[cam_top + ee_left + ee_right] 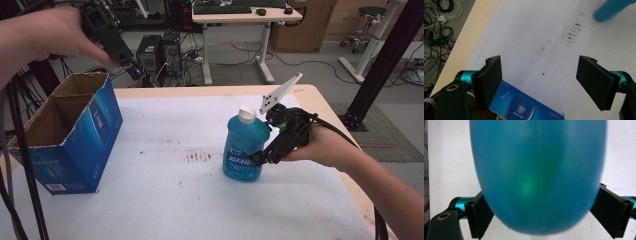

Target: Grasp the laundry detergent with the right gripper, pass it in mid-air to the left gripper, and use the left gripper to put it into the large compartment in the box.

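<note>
High view, from the left: an open blue cardboard box [67,137] stands at the counter's [165,200] left edge, and the left gripper [131,66] hangs raised above its far corner, jaws spread wide and empty. Right of centre, a translucent blue plastic bottle with a white cap [244,145] stands upright on the counter, the right gripper [256,159] clamped low across its body. Gripped so low, it could tip or slip when lifted. The right hand [325,145] reaches in sideways, level.
</note>
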The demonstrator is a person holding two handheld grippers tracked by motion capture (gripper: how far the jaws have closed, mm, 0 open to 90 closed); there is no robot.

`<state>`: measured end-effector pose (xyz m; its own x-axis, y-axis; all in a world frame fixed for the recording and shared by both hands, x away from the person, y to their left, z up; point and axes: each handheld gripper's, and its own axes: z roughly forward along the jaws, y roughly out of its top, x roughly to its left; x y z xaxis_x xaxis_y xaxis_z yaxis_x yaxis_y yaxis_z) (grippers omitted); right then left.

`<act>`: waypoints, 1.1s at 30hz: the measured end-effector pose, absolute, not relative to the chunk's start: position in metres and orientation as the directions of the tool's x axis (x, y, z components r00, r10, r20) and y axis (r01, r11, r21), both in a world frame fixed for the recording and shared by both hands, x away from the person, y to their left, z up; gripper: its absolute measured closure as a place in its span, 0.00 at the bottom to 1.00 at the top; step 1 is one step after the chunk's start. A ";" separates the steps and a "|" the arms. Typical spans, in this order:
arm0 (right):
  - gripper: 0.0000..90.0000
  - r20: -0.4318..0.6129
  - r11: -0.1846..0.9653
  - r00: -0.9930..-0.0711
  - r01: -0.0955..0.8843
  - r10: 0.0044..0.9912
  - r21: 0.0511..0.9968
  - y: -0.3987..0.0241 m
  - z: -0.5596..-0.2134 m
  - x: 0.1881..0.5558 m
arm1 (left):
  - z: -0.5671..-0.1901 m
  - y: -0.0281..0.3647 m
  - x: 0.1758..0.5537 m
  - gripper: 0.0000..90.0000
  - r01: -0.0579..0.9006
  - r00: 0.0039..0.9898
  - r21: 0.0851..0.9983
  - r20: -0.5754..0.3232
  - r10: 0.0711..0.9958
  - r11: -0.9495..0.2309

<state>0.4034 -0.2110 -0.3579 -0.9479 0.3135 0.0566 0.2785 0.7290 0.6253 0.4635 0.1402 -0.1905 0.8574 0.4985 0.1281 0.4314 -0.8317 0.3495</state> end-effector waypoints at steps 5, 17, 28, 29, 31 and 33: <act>0.19 0.051 0.723 -0.955 0.256 0.293 0.642 -0.207 -0.360 0.402 | -0.191 0.140 0.464 0.23 0.430 0.858 0.351 0.127 0.497 -0.832; 0.19 0.031 0.718 -0.951 0.254 0.308 0.647 -0.206 -0.360 0.401 | -0.191 0.139 0.463 0.23 0.424 0.861 0.350 0.129 0.491 -0.835; 0.28 0.030 0.714 -0.955 0.240 0.294 0.657 -0.206 -0.361 0.401 | -0.193 0.139 0.464 0.23 0.425 0.862 0.350 0.126 0.492 -0.835; 0.28 0.031 0.713 -0.955 0.243 0.297 0.657 -0.206 -0.362 0.401 | -0.193 0.139 0.463 0.23 0.426 0.861 0.350 0.126 0.493 -0.834; 0.30 0.028 0.714 -0.956 0.238 0.293 0.659 -0.206 -0.362 0.402 | -0.193 0.140 0.464 0.23 0.426 0.861 0.350 0.126 0.493 -0.834; 0.30 0.026 0.712 -0.956 0.235 0.291 0.661 -0.205 -0.362 0.402 | -0.193 0.140 0.464 0.23 0.426 0.861 0.350 0.126 0.492 -0.835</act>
<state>0.4017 -0.2053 -0.3624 -0.9563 0.2911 0.0264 0.2351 0.7123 0.6614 0.4637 0.1402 -0.1927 0.8613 0.4921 0.1265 0.4256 -0.8346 0.3497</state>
